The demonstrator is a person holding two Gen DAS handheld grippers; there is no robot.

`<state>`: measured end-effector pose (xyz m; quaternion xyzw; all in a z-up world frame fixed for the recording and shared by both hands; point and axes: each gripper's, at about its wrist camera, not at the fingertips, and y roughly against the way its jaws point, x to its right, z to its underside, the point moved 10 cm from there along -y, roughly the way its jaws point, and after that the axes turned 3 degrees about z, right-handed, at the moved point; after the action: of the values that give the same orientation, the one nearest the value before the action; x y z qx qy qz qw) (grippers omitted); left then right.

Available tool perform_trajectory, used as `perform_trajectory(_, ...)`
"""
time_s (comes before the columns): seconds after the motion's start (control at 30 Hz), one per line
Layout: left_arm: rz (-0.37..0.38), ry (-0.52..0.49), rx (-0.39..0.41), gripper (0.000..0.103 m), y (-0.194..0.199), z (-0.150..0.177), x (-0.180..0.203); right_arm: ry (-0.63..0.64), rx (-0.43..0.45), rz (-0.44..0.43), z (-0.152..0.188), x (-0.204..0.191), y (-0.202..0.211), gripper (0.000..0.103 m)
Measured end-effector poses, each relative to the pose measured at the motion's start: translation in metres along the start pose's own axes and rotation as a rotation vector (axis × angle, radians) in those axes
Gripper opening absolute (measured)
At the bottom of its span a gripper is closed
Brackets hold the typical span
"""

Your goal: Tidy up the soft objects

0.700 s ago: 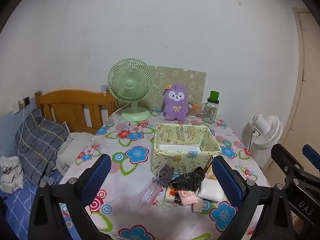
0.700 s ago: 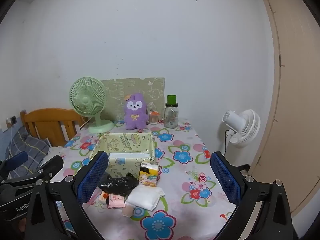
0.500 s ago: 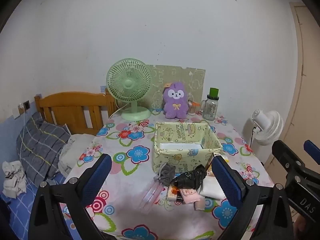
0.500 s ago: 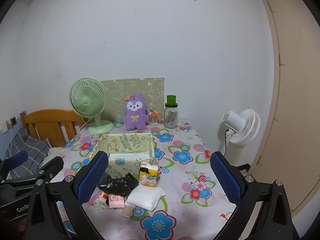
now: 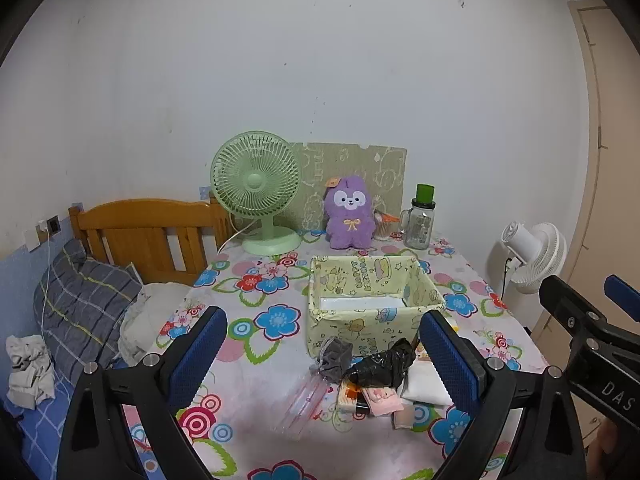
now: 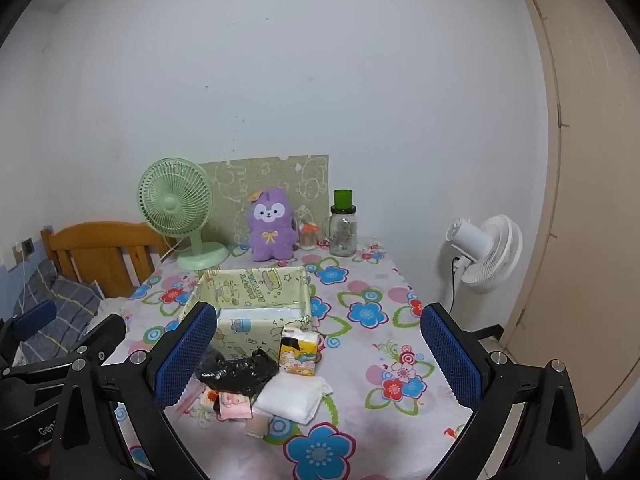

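A yellow patterned fabric box (image 5: 372, 304) (image 6: 256, 300) stands open on the floral tablecloth. In front of it lies a heap of soft things: a grey cloth (image 5: 336, 356), a crumpled black bag (image 5: 382, 366) (image 6: 236, 370), a white folded pad (image 6: 292, 398) (image 5: 424, 384), a pink packet (image 5: 382, 398) (image 6: 234, 402), a clear plastic bag (image 5: 306, 398) and a yellow tissue pack (image 6: 298, 350). My left gripper (image 5: 320, 364) is open above the near table edge, short of the heap. My right gripper (image 6: 316, 360) is open too, nothing between its fingers.
A green desk fan (image 5: 260, 192), a purple plush (image 5: 350, 218) and a glass jar with a green lid (image 5: 420, 222) line the table's back edge by the wall. A wooden bed with a grey pillow (image 5: 84, 300) lies left; a white floor fan (image 6: 484, 252) and a door stand right.
Both views have lifted and tilted very slightly; the table and heap sit a touch lower in frame. Both grippers stay open and nothing on the table has moved.
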<state>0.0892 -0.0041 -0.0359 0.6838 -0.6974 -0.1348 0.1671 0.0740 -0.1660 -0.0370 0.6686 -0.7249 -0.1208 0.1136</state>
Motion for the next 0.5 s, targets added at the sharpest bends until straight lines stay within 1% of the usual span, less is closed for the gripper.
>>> perform_trajectory(0.2,0.003,-0.007,0.016,0.098,0.0001,-0.0027,0.0007,-0.002,0.005,0.0,-0.0023,0.0012,0.0017,0.103)
perform_trajectory(0.5,0.003,-0.018,0.017,0.098,-0.0007,-0.001,0.003,-0.005,0.005,-0.002,-0.0024,0.0019,0.0023,0.103)
